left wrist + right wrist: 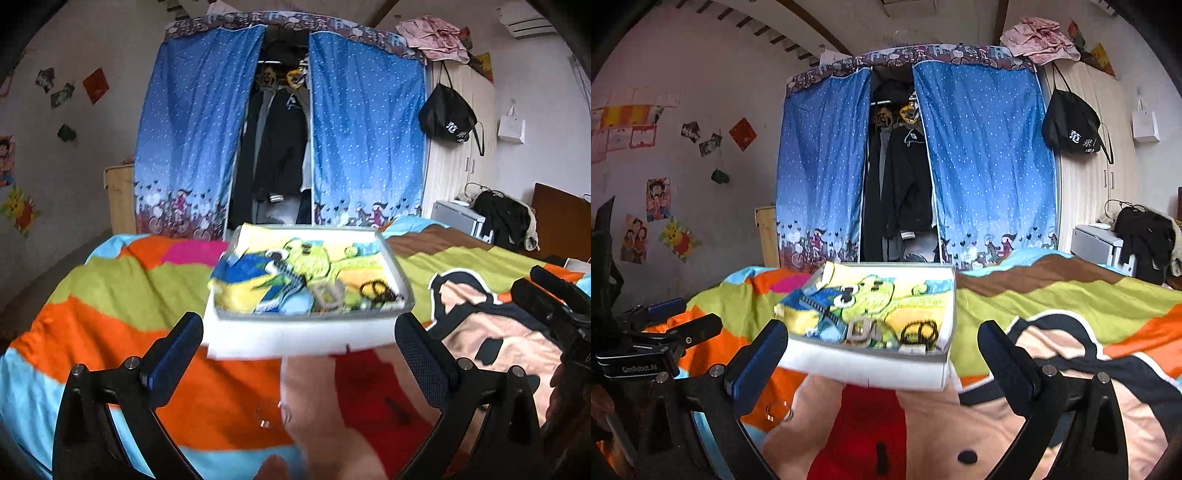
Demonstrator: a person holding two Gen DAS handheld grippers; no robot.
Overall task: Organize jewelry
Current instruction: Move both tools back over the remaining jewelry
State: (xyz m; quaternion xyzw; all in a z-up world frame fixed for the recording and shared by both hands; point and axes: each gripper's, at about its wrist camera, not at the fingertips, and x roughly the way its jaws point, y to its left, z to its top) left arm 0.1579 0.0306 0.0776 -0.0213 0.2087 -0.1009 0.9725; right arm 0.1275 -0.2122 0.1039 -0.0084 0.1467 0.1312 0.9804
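A white tray [295,334] lined with a cartoon cloth [295,266] sits on the colourful bedspread [110,295], holding blurred jewelry [328,295]. Left gripper [299,336] and right gripper [882,354] fingers spread wide, empty.

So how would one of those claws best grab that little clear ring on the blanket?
Probably from straight above, fingers closing across the ring's outer edge. It seems to lie flat on the soft blanket, so a sideways approach would likely only push it. The right gripper is open.
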